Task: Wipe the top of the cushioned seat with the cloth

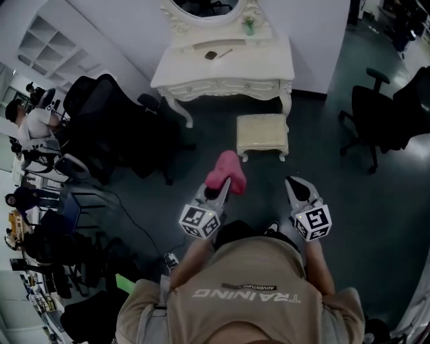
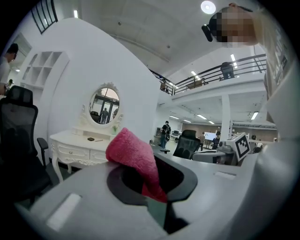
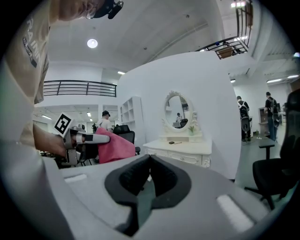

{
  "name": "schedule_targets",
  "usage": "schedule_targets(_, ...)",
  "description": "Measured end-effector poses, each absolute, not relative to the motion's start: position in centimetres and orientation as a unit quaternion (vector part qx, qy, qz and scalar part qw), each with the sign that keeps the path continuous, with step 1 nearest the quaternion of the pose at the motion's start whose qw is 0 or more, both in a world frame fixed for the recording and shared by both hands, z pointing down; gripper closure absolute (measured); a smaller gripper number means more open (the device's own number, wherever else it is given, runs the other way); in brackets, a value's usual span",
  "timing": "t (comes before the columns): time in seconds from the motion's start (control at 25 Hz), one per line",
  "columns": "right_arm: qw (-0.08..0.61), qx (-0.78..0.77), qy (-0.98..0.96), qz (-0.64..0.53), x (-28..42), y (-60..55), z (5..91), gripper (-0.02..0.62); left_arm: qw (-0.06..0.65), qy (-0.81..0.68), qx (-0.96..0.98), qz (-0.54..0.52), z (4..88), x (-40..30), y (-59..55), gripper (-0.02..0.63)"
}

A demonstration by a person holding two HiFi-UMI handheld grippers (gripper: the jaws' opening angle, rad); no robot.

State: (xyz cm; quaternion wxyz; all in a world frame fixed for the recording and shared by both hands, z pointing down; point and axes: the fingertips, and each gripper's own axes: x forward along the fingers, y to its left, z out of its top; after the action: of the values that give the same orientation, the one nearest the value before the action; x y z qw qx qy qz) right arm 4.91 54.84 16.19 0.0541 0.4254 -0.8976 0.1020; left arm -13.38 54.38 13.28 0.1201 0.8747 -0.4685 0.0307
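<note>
Presently, the left tongs (image 1: 224, 185) were clenched on the pink cloth (image 1: 226, 171). In the left gripper view, a fold of the cloth rose from between the dark pads (image 2: 118, 183) and draped over one jaw. The right tongs (image 1: 296, 183) were also clenched: the right gripper view showed the jaws met tip to tip with nothing between them.

Both tongs were held in the air, side by side, in front of the person (image 1: 259, 289), and both pointed toward the cushioned seat (image 1: 262, 132). The cushioned seat, a cream stool on short legs, stood on the dark floor (image 1: 336, 201) just in front of the white desk (image 1: 269, 67). An oval mirror (image 1: 205, 5) stood at the back of the desk.

In the head view, the cloth lay short of the near left corner of the cushioned seat and apart from it. A black office chair (image 1: 379, 117) stood to the right of the seat, well apart from it.
</note>
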Motion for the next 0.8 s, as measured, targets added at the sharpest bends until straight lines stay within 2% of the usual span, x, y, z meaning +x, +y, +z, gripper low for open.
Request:
schedule_targets(0.28,0.059,0.431,-0.894,0.109,5.4,51.3,16.7,0.592,0.123,-0.464,0.877,0.031,13.5,-13.0,51.0,0.565)
schedule_targets(0.8,0.075,0.482,-0.869,0.089,-0.1,43.1,14.5,0.592,0.124,-0.416,0.901,0.019,14.1,-18.7,40.3,0.565)
